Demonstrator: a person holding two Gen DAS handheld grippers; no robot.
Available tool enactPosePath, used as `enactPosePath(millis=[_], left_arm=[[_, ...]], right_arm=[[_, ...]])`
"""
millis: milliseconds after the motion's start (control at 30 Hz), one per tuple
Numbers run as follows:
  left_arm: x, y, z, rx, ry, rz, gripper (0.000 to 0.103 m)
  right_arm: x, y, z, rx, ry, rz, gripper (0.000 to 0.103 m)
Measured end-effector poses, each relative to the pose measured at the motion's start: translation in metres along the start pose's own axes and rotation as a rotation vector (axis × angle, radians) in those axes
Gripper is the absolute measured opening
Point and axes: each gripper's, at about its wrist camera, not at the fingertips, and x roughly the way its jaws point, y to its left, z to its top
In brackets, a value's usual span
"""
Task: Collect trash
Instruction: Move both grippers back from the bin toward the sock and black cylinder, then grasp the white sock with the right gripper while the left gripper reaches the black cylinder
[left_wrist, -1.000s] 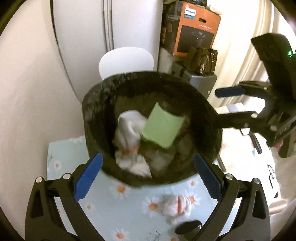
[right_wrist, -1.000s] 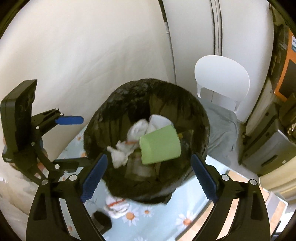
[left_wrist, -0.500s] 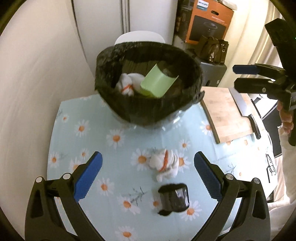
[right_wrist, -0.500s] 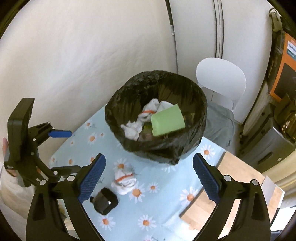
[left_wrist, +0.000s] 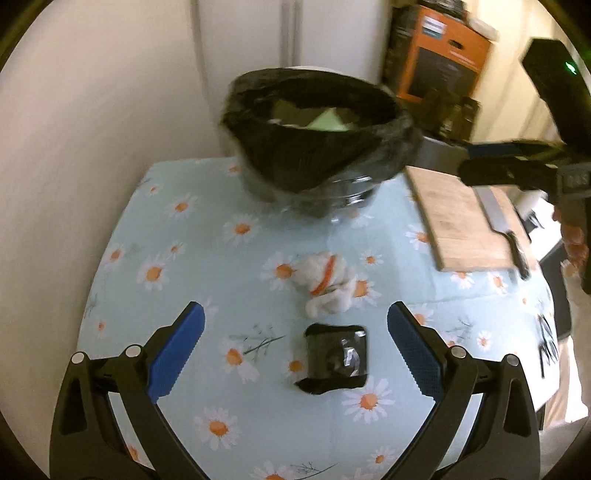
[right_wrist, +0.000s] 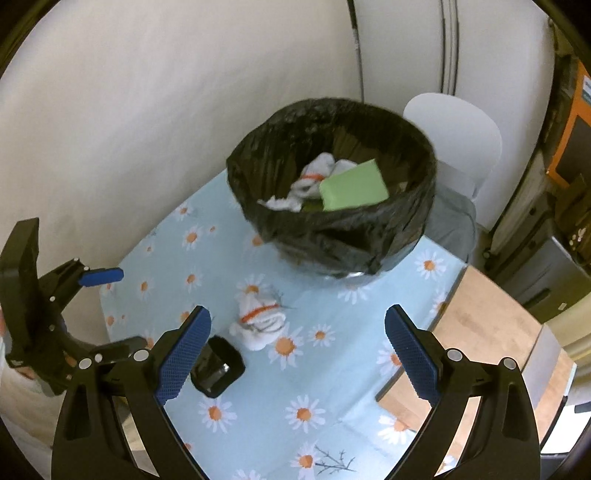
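A bin lined with a black bag (left_wrist: 317, 147) (right_wrist: 332, 221) stands at the far end of the daisy-print tablecloth (left_wrist: 192, 243). Inside lie a green box (right_wrist: 352, 192) and a white crumpled tissue (right_wrist: 314, 173). On the cloth, a crumpled white tissue with orange marks (left_wrist: 325, 284) (right_wrist: 260, 321) lies before the bin. Nearer sits a small black crumpled wrapper (left_wrist: 336, 358) (right_wrist: 218, 365). My left gripper (left_wrist: 295, 354) hangs open above the wrapper, holding nothing. My right gripper (right_wrist: 295, 354) is open and empty, higher up to the right.
A wooden cutting board (left_wrist: 461, 221) (right_wrist: 480, 332) with a knife (left_wrist: 506, 229) lies on the right of the table. A white chair (right_wrist: 458, 125) stands behind the bin. An orange box (left_wrist: 443, 70) sits at the back right. A white wall borders the left.
Both grippers have pulled back and away from the bin, which now looks farther off. The tissue and black wrapper on the cloth have come into nearer view of the left gripper.
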Motion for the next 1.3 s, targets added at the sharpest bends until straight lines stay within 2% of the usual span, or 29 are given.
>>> enactPosePath(millis=[233, 400, 500, 667, 800, 933, 1067, 1100, 1133, 1167, 1200, 1233, 1300], left_arm=[[0.015, 0.02, -0.042, -0.094, 0.05, 0.05, 0.097], [0.024, 0.034, -0.067, -0.164, 0.091, 0.022, 0.097], [0.029, 0.04, -0.08, -0.185, 0.097, 0.059, 0.097], [0.037, 0.051, -0.091, -0.247, 0.105, 0.022, 0.097], [0.047, 0.052, -0.092, -0.255, 0.109, 0.009, 0.097], [0.059, 0.051, -0.094, -0.268, 0.125, -0.018, 0.097], [0.064, 0.05, -0.097, -0.277, 0.139, -0.041, 0.097], [0.065, 0.049, -0.098, -0.272, 0.145, -0.041, 0.097], [0.066, 0.048, -0.098, -0.267, 0.148, -0.043, 0.097], [0.066, 0.048, -0.098, -0.261, 0.15, -0.043, 0.097], [0.067, 0.046, -0.098, -0.251, 0.154, -0.038, 0.097], [0.069, 0.044, -0.098, -0.239, 0.16, -0.035, 0.097], [0.068, 0.041, -0.097, -0.228, 0.162, -0.046, 0.097]], right_arm=[[0.033, 0.014, -0.016, -0.033, 0.063, -0.018, 0.091], [0.07, 0.026, -0.03, -0.06, 0.135, -0.014, 0.091], [0.089, 0.03, -0.035, -0.059, 0.163, -0.001, 0.091], [0.129, 0.026, -0.039, -0.007, 0.208, 0.067, 0.091], [0.158, 0.024, -0.042, 0.006, 0.232, 0.047, 0.091], [0.173, 0.021, -0.042, 0.054, 0.202, 0.058, 0.09], [0.186, 0.019, -0.04, 0.093, 0.214, 0.09, 0.089], [0.19, 0.021, -0.039, 0.088, 0.219, 0.094, 0.079], [0.195, 0.022, -0.039, 0.08, 0.236, 0.106, 0.054], [0.2, 0.023, -0.04, 0.08, 0.263, 0.148, 0.049], [0.204, 0.024, -0.041, 0.083, 0.289, 0.175, 0.047], [0.202, 0.027, -0.041, 0.06, 0.279, 0.162, 0.043], [0.196, 0.03, -0.042, 0.034, 0.268, 0.153, 0.041]])
